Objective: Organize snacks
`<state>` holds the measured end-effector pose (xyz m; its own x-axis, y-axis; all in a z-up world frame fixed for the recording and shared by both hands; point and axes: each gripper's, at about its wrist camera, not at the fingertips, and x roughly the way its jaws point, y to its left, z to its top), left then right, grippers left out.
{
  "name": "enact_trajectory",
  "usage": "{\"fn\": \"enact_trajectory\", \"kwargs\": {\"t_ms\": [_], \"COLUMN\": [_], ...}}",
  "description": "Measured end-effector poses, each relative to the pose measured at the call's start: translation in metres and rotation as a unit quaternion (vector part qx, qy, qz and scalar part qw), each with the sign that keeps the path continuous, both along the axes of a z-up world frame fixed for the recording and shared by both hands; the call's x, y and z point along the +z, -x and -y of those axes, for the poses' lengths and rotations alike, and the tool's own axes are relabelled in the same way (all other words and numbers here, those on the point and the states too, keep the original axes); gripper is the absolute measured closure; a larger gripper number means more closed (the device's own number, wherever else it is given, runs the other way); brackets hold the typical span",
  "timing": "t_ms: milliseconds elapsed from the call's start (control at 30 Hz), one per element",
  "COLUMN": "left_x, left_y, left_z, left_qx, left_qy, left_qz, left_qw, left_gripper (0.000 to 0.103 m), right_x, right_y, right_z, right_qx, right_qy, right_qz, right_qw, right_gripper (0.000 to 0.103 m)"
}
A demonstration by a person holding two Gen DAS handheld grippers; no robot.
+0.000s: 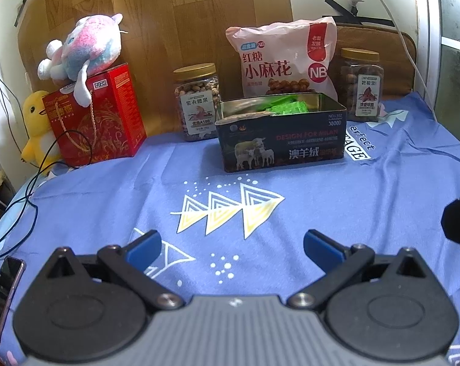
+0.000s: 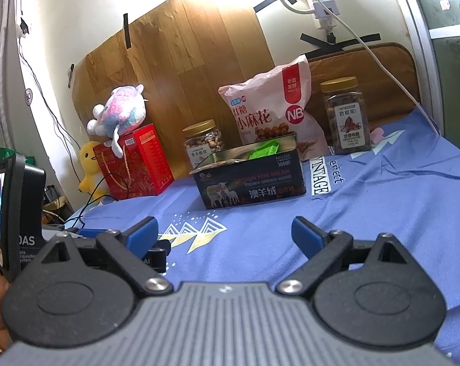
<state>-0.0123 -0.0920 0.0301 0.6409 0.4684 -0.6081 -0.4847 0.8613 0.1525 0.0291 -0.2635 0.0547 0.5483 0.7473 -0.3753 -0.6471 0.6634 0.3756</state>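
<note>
Seen only from the left wrist: a dark phone [image 1: 5, 297] lying flat at the tabletop's left edge, and a black part of the right tool's body poking in at the far right edge. Seen only from the right wrist: the left tool's body [image 2: 15, 213] at the far left, with a small lit screen and white lettering, plus a sliver of a hand beneath it at the bottom left corner.

Shared by both views — a blue cloth [image 1: 108, 201] printed with white and yellow triangles, covering the tabletop. Near the middle, toward the back: an open dark tin [image 1: 281, 135], lidless, printed with sheep and Chinese lettering. Inside it, toward the right: bright green snack packets [image 1: 286, 106], small and flat, piled loosely below the rim.

Directly behind the tin: a pink snack bag [image 1: 286, 58], upright, with red Chinese characters and an "NB" badge. Left of the tin: a clear nut jar [image 1: 197, 102] with a gold lid. Right of the bag: a second gold-lidded jar [image 1: 362, 85] holding darker nuts. Farther left: a red gift box [image 1: 100, 116] with a rope handle, a pink-and-blue plush toy [image 1: 83, 47] slumped on top, a yellow plush duck [image 1: 36, 128] beside it.

Left tool [image 1: 231, 248]: blue fingertips spread wide apart, gripping nothing, low over the cloth, well short of the tin. Right tool [image 2: 223, 235]: likewise spread wide and empty, above the triangle print.
</note>
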Motion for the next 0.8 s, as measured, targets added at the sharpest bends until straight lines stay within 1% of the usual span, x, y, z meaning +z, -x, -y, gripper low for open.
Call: {"fn": "enact_trajectory", "kwargs": {"t_ms": [333, 533, 800], "left_x": [0.0030, 0.0003, 0.0029], "left_y": [0.0000, -0.0014, 0.0016], "left_z": [0.0031, 0.0055, 0.0011], "left_qx": [-0.007, -0.015, -0.017], "left_qy": [-0.002, 0.000, 0.009], "left_qz": [0.006, 0.002, 0.010], "left_qw": [1.0000, 0.9999, 0.9998], "left_gripper": [0.000, 0.000, 0.000], "right_x": [0.0012, 0.0005, -0.0010], "right_y": [0.0015, 0.0019, 0.0026], "right_z": [0.0034, 0.0036, -0.0046], "right_qx": [-0.006, -0.010, 0.002], "right_qy": [0.000, 0.003, 0.009], "right_qz": [0.004, 0.002, 0.000], "right_qw": [1.000, 1.000, 1.000], "right_gripper": [0.007, 0.007, 0.007]}}
